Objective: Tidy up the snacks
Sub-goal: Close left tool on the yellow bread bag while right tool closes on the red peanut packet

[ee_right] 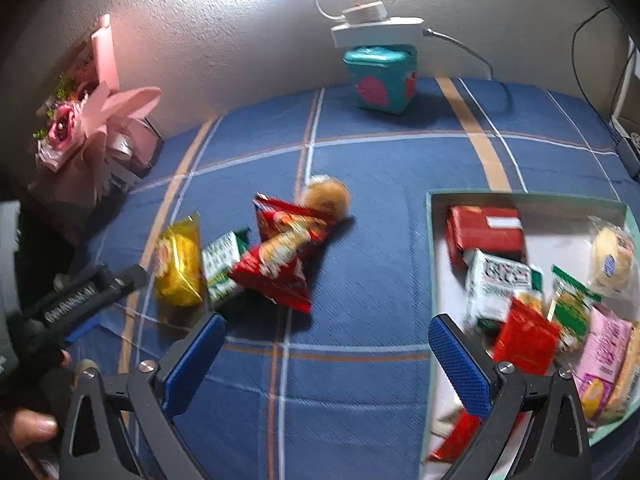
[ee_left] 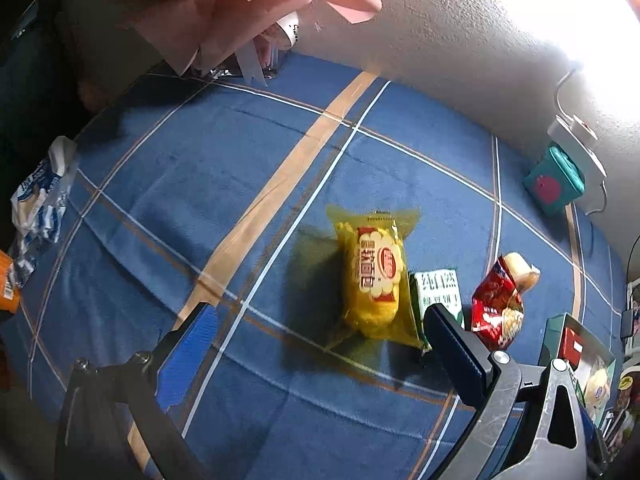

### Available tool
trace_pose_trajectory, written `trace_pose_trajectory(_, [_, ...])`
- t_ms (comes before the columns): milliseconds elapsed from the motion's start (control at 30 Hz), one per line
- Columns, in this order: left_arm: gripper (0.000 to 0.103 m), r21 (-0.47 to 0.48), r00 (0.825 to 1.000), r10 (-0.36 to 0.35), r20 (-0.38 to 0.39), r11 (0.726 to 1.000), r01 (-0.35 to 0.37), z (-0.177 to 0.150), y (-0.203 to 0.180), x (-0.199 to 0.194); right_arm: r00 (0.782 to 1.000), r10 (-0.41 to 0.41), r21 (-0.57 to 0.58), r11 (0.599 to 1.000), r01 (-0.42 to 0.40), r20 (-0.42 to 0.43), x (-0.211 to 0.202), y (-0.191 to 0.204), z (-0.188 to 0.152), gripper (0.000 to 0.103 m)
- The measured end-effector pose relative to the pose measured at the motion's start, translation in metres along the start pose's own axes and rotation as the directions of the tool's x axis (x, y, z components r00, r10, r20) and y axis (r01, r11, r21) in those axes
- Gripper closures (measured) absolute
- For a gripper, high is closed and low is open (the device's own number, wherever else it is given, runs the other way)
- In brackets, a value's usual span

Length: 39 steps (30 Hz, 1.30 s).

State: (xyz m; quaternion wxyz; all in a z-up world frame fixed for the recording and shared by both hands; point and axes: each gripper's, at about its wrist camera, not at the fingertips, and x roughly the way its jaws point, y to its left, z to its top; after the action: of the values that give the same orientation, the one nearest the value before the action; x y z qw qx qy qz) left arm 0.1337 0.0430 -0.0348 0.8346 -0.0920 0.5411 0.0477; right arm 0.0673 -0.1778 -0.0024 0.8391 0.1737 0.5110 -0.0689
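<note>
A yellow bread pack [ee_left: 372,276] lies on the blue checked cloth [ee_left: 200,184], just ahead of my open left gripper [ee_left: 320,312] and close to its right finger. Beside the pack sit a green-and-white carton [ee_left: 438,290], a red chip bag [ee_left: 496,312] and a round bun [ee_left: 520,268]. In the right wrist view the same row shows: yellow pack [ee_right: 178,264], carton [ee_right: 222,266], red bag [ee_right: 280,256], bun [ee_right: 324,196]. My right gripper [ee_right: 326,322] stands open and empty over bare cloth, left of a pale green box [ee_right: 430,240] with several snacks inside.
A pink bouquet [ee_left: 224,12] stands at the back left. A teal tin [ee_right: 380,76] sits under a white power strip [ee_right: 376,30] by the wall. A crumpled blue-white wrapper [ee_left: 38,200] lies at the left edge. A hand [ee_right: 32,428] holds the left gripper.
</note>
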Motion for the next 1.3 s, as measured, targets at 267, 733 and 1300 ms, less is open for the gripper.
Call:
trace_pose_trajectory(267, [0.001,-0.008,1.0,-0.017,-0.008,1.0,0.017,0.011,-0.002,0.023,1.0,0.016,0.026,1.0,-0.016,-0.02,0.033,0.011,0.032,0.006])
trace_pose_trajectory(733, [0.022,0.021,0.996,-0.075,-0.039,0.997,0.075,0.016,-0.022,0.051,0.994,-0.006,0.035,0.999,0.01,-0.108,0.093,0.017,0.04,0.03])
trace_pose_trajectory(1300, [0.061,0.02,0.993,-0.104,-0.055,0.994,0.105,0.008,-0.02,0.052,0.995,-0.014,0.022,1.0,0.017,-0.102,0.085,0.014,0.029,0.06])
